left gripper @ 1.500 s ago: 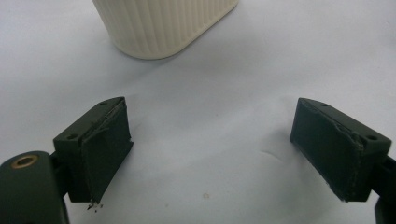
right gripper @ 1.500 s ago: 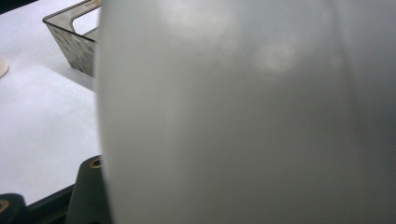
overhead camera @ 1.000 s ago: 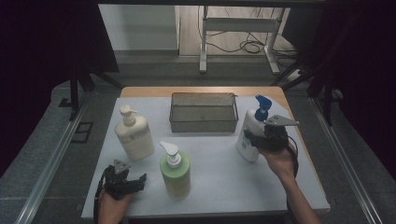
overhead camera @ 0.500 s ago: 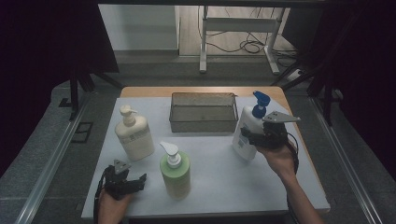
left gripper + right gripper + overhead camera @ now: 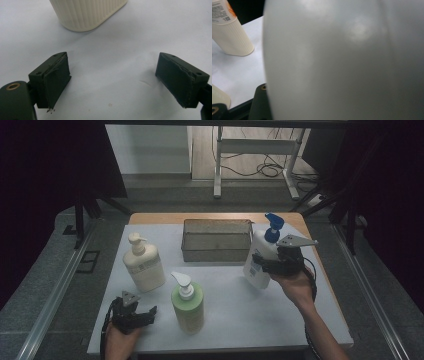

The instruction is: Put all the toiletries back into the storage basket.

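Right gripper (image 5: 261,261) clamped at mid-width around white bottle with blue pump (image 5: 260,260), at three o'clock on the white table (image 5: 230,320). Since a second ago: bottle raised off the surface and tipped, pump head leaning toward one o'clock; previously standing upright. Judged as lift under way, likely bound for the wire basket (image 5: 217,240) at twelve o'clock, just beside. Left gripper (image 5: 134,314) resting at seven o'clock, jaws wide apart, nothing between them. Cream bottle (image 5: 144,265) at nine o'clock and green bottle (image 5: 188,304) at six o'clock standing, unmoved.
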### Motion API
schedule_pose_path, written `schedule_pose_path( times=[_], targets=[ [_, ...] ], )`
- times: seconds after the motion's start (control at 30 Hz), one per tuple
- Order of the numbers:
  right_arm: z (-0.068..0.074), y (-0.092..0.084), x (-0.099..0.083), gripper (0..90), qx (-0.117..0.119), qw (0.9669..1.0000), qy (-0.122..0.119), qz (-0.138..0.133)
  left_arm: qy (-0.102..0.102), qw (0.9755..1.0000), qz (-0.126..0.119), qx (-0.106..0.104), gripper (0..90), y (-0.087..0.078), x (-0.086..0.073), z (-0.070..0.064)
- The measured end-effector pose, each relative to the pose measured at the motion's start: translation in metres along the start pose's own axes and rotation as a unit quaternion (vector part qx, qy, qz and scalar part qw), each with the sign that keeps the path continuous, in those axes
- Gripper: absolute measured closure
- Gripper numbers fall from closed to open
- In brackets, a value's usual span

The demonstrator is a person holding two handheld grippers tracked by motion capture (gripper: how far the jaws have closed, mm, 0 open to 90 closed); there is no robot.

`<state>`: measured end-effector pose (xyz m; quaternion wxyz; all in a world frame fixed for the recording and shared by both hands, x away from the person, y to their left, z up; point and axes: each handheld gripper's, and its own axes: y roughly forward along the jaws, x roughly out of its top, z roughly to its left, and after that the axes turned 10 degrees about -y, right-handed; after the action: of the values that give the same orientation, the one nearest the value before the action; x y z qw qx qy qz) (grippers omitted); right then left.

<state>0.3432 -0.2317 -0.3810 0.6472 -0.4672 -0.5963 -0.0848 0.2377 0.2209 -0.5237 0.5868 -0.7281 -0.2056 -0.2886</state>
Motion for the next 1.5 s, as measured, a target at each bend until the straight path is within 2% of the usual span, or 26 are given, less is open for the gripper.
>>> schedule_pose_path(
  times=[0.3,0.63,1.17,1.5],
  targets=[
    [0.006,0.007,0.016,37.6,0.012,0.9998,-0.013,-0.002,0.002,1.0,0.0,0.001,11.9,0.0,0.0,0.0],
    [0.008,0.014,0.029,37.6,0.021,0.9997,-0.01,-0.006,0.001,1.0,0.0,0.0,11.9,0.0,0.0,0.0],
    [0.01,0.024,0.051,37.6,0.021,0.9996,-0.014,-0.013,0.0,1.0,0.0,0.001,11.9,0.0,0.0,0.0],
    [0.014,0.03,0.067,37.7,0.018,0.9994,-0.025,-0.015,0.001,1.0,-0.001,0.0,11.9,0.0,0.0,0.0]
  ],
)
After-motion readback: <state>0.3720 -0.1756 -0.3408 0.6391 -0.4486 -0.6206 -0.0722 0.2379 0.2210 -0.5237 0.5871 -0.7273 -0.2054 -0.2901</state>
